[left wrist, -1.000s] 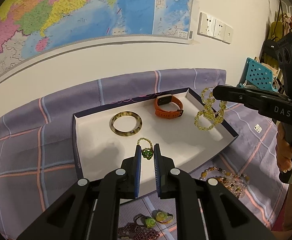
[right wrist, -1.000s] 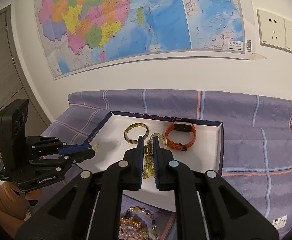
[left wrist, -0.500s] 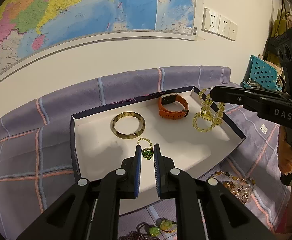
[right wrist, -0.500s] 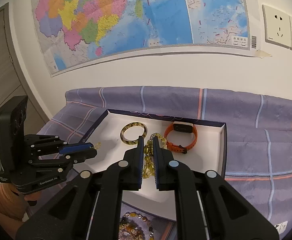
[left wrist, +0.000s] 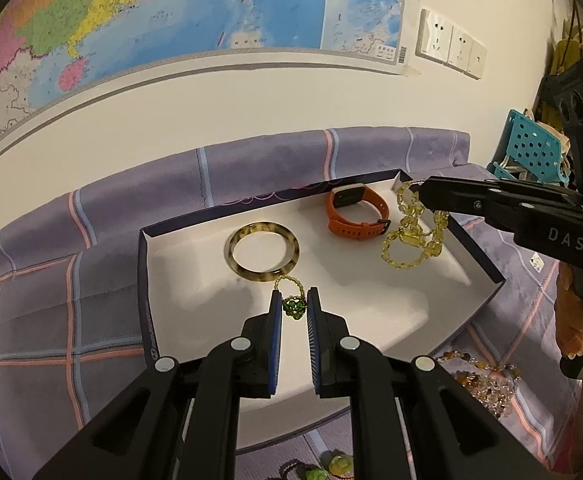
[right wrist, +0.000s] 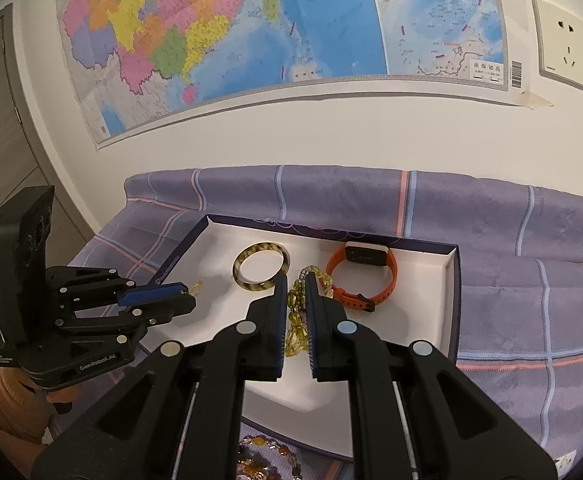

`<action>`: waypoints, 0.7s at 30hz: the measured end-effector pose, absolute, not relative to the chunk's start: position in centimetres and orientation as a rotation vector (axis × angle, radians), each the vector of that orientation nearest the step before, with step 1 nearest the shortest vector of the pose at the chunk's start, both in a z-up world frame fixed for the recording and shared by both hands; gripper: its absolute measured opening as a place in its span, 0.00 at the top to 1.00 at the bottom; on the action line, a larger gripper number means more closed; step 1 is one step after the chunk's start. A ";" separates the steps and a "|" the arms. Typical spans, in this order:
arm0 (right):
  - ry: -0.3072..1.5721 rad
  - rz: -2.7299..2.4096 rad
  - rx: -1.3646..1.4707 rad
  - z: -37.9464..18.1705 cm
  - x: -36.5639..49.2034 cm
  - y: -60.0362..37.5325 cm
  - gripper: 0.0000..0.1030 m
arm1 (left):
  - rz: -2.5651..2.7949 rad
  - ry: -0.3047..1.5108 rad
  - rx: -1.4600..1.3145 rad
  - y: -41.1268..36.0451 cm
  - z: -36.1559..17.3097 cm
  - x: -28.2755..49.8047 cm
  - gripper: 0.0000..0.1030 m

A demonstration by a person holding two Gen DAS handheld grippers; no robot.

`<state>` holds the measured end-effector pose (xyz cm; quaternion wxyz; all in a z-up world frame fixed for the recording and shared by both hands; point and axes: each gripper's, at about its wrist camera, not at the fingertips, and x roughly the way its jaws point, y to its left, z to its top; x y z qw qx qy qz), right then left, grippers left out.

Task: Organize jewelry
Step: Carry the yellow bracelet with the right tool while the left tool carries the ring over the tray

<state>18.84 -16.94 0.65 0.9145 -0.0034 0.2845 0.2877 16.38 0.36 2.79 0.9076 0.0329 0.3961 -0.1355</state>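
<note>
A shallow white tray with a dark rim lies on the purple plaid cloth. In it are a tortoiseshell bangle and an orange watch. My left gripper is shut on a small green bead ring, hanging just above the tray's near middle. My right gripper is shut on a yellow bead necklace, which dangles over the tray's right part beside the watch.
Loose amber and brown bead strands lie on the cloth in front of the tray, with green bead pieces nearer me. A map and sockets hang on the wall behind. A teal perforated basket stands at far right.
Both grippers have drifted a little closer over the tray, each still holding its piece; the tray looks slightly larger and nearer in both views.
</note>
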 end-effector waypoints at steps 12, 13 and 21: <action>0.601 0.587 -0.025 0.4 19.8 -16.4 0.91 | -0.274 0.849 0.064 0.4 2.1 17.5 0.90; 0.601 0.586 -0.025 0.4 19.8 -16.4 0.91 | -0.273 0.850 0.065 0.4 2.1 17.6 0.90; 0.616 0.580 -0.035 -0.1 20.6 -16.0 0.91 | -0.269 0.876 0.078 0.0 1.5 18.6 0.90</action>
